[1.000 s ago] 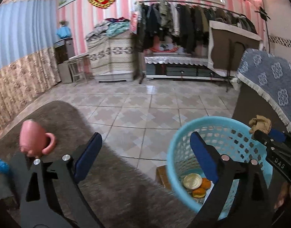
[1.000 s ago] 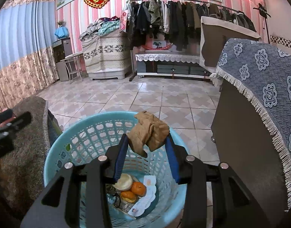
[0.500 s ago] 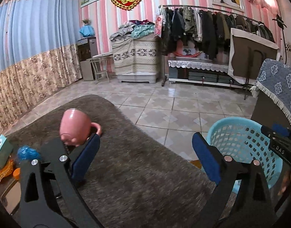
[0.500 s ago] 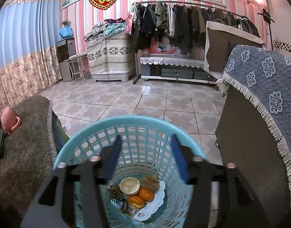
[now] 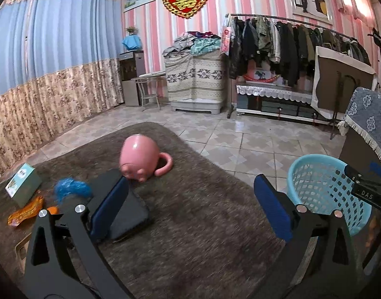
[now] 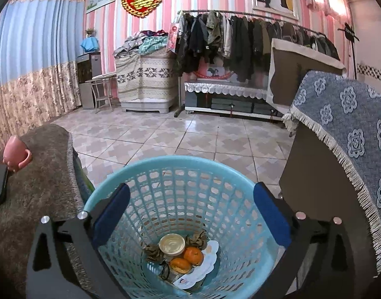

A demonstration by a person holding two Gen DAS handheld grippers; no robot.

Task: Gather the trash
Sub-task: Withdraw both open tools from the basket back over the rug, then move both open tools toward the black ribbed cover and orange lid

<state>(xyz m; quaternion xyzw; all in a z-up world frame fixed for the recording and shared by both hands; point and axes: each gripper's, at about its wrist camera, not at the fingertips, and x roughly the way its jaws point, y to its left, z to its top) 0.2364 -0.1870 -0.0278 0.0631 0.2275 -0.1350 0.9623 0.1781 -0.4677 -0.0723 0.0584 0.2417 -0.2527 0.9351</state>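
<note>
My right gripper [image 6: 191,211] hangs over the light-blue plastic basket [image 6: 180,162]; its jaws are opening wide with nothing between them. At the basket's bottom lie a crumpled brown paper [image 6: 197,240], orange peels [image 6: 192,254], a round lid [image 6: 172,244] and white paper [image 6: 205,264]. My left gripper [image 5: 192,206] stands open and empty above the brown shaggy table cover [image 5: 202,199]. To its left lie a blue crumpled wrapper [image 5: 71,189] and an orange wrapper [image 5: 26,211]. The basket [image 5: 324,194] stands off the table's right edge.
An upside-down pink mug [image 5: 140,157] and a black flat device [image 5: 130,214] lie on the table just beyond the left finger. A small green box [image 5: 23,186] stands at the far left. A cloth-draped cabinet [image 6: 344,129] rises right of the basket. Tiled floor lies beyond.
The right gripper's jaws spread and the brown crumpled paper dropped into the basket. The left gripper swung left, from the basket to over the table with the mug and wrappers.
</note>
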